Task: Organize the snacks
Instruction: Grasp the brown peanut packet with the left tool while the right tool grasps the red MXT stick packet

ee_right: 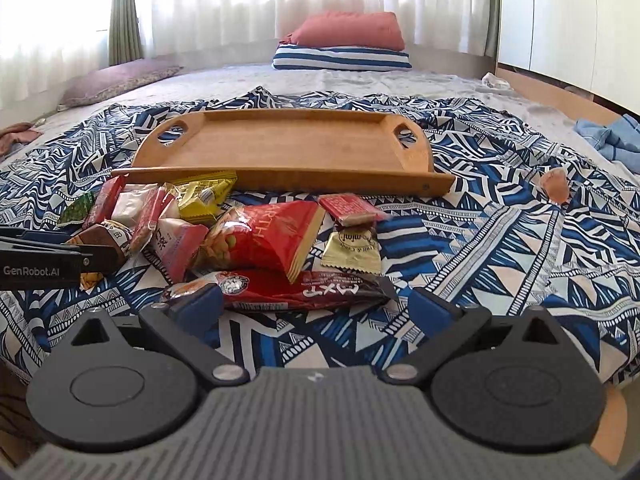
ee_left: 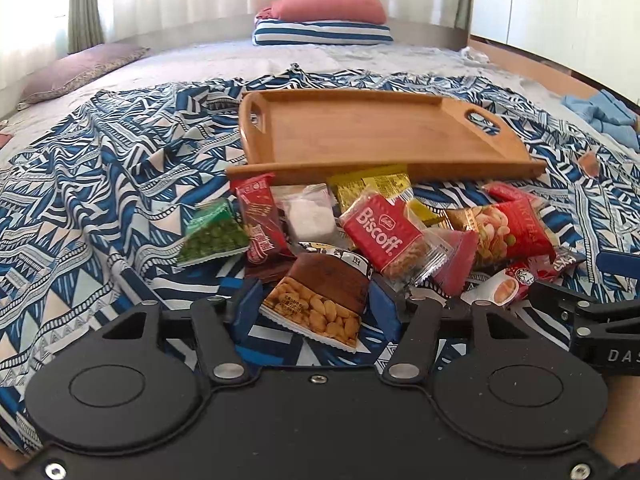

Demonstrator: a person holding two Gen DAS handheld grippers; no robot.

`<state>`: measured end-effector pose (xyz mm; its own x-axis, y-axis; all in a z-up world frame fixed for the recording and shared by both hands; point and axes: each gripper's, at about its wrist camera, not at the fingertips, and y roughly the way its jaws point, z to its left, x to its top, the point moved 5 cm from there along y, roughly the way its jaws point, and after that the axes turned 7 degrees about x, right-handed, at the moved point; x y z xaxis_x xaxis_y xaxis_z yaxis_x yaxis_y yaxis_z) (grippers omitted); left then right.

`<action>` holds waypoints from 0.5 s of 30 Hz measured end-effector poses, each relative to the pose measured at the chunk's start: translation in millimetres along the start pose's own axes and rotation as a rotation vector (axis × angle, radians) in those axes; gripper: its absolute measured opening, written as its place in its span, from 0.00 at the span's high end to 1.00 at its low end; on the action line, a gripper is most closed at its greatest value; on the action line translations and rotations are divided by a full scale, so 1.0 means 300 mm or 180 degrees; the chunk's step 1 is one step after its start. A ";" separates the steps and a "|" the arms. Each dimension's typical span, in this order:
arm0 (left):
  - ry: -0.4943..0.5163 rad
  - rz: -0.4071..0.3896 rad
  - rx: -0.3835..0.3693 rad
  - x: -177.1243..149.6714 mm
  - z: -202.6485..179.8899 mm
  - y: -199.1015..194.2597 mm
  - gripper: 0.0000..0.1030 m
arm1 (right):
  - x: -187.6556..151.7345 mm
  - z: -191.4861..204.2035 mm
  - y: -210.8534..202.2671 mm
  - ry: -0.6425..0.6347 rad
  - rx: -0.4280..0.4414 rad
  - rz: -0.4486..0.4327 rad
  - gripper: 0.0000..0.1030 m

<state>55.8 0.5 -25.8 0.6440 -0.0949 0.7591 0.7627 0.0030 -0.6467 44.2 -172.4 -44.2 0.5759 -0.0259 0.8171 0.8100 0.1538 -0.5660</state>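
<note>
- Bed (ee_left: 168, 68) under a blue patterned cloth (ee_left: 100, 184); wooden tray (ee_left: 360, 132) bare, mid-frame, beyond the snack pile (ee_left: 360, 232).
- Left gripper (ee_left: 316, 304): jaws clenched on the peanut packet (ee_left: 320, 300), lower centre.
- Right gripper (ee_right: 316, 304): jaws released, empty.
- Advice: lift clear of neighbouring packets, then lay it flat in a tray corner.

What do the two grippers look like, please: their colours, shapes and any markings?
The left gripper has a black body with two round black discs, silver rivets and blue finger pads; seen from the right wrist, its side reads "GenRobot.AI". The right gripper has the same black discs and blue pads, with a grey ribbed centre. No sleeve or cable shows.
</note>
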 end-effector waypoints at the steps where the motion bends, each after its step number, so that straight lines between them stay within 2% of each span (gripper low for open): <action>1: 0.0019 0.0007 -0.0004 -0.002 -0.005 0.003 0.45 | -0.003 0.001 -0.001 -0.0010 -0.0001 0.0003 0.00; 6: 0.0089 -0.0006 -0.0066 -0.018 -0.029 -0.011 0.55 | -0.014 0.016 0.002 -0.0088 0.0007 0.0061 0.00; 9: 0.0073 -0.0023 -0.0108 -0.026 -0.037 -0.038 0.56 | -0.017 0.032 0.013 -0.0137 0.0041 0.0104 0.00; 15: -0.0086 -0.0046 -0.0159 -0.015 -0.013 -0.086 0.56 | 0.006 0.001 0.043 -0.0190 -0.0355 0.0152 0.00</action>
<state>33.1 -3.0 -12.9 0.6347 -0.0677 0.7698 0.7686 -0.0480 -0.6379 55.5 -170.2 -50.1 0.6092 0.0380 0.7921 0.7910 0.0425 -0.6103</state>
